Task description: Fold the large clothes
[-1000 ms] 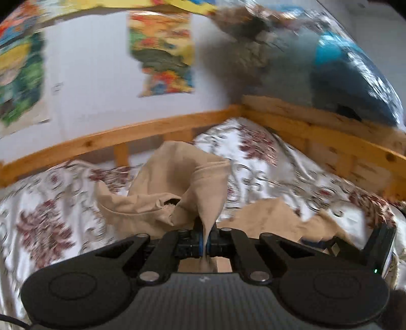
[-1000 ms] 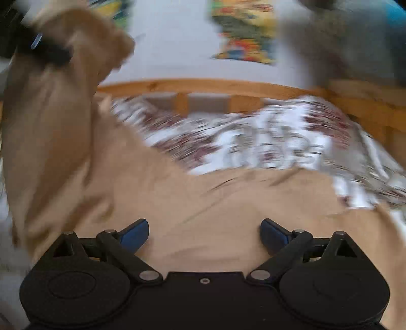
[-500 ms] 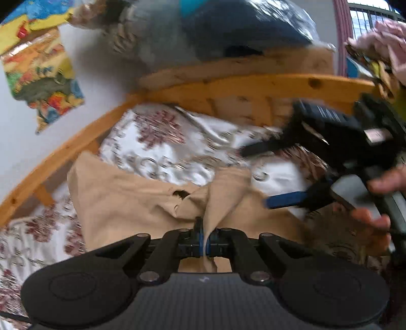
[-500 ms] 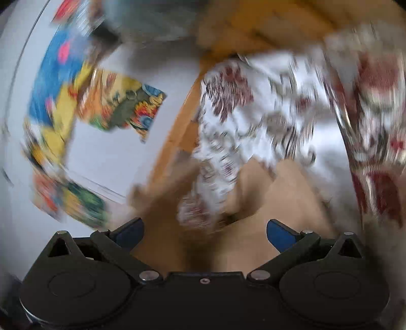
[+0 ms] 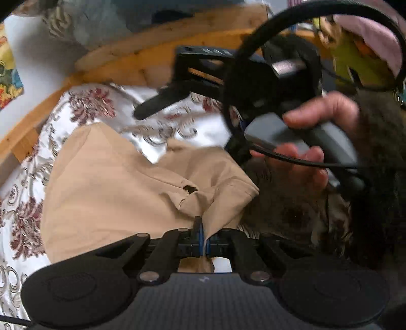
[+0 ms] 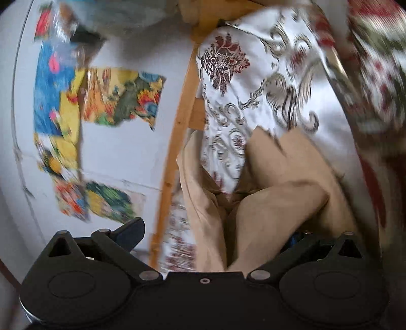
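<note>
A tan garment (image 5: 106, 182) lies spread on a floral bedspread (image 5: 88, 106). My left gripper (image 5: 202, 241) is shut on a bunched edge of the garment near its front. The right gripper shows in the left wrist view (image 5: 182, 96), held in a hand above the garment's far right part, jaws apart. In the right wrist view the right gripper (image 6: 215, 233) is open, tilted over the garment (image 6: 279, 203); cloth covers its right fingertip and none is pinched.
A wooden bed rail (image 5: 152, 58) runs along the far side against a white wall with colourful posters (image 6: 101, 101). Bagged bedding (image 5: 101, 20) sits on the rail's corner. Pink and green clothes (image 5: 368, 45) lie at the far right.
The left gripper has lowered the garment onto the bed and swung its view right. The right gripper rolled sideways and moved in close over the garment's right part, still open.
</note>
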`<state>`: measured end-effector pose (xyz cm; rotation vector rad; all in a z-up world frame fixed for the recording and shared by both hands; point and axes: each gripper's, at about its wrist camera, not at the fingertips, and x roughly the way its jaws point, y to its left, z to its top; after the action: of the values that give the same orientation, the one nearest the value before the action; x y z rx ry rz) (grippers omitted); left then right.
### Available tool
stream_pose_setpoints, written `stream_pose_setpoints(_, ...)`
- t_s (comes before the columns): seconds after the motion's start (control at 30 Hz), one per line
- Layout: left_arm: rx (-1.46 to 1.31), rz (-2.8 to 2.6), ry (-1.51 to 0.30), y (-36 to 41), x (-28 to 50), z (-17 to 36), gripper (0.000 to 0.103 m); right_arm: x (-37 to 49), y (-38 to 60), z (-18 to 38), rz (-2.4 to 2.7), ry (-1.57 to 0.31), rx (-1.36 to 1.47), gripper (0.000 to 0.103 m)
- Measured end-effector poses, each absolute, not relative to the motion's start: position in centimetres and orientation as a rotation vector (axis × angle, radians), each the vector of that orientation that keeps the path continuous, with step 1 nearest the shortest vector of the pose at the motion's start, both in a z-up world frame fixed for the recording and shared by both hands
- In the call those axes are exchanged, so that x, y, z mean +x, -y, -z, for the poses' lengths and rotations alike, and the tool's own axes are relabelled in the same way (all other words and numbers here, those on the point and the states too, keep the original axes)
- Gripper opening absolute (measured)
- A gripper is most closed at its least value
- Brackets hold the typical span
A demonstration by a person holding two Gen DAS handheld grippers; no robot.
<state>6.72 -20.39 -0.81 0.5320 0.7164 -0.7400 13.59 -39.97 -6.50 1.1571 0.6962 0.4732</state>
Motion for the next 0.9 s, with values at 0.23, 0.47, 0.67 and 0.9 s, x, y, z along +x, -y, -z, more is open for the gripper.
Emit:
stream_pose_setpoints(0.23,0.510,0.685,-0.829,21.1,8.2,3.0,0.015,14.2,38.1,7.1,-0.415,-0.764,0.930,0.102)
stream_pose_setpoints(0.47,0.400,0.744,-0.827,19.1,6.7,2.1,0.064,14.6,36.3,7.2,-0.353,-0.782,0.719,0.086)
stream_pose_setpoints(0.67,0.312,0.736,-0.807,17.0,5.0,0.2,0.068,14.4,35.4,7.1,-0.308,-0.765,0.593,0.060)
stream_pose_setpoints(0.9,0.120,0.674,-0.788,13.0,6.1,-2.8,0.081,14.1,36.3,7.4,-0.247,-0.760,0.603,0.031)
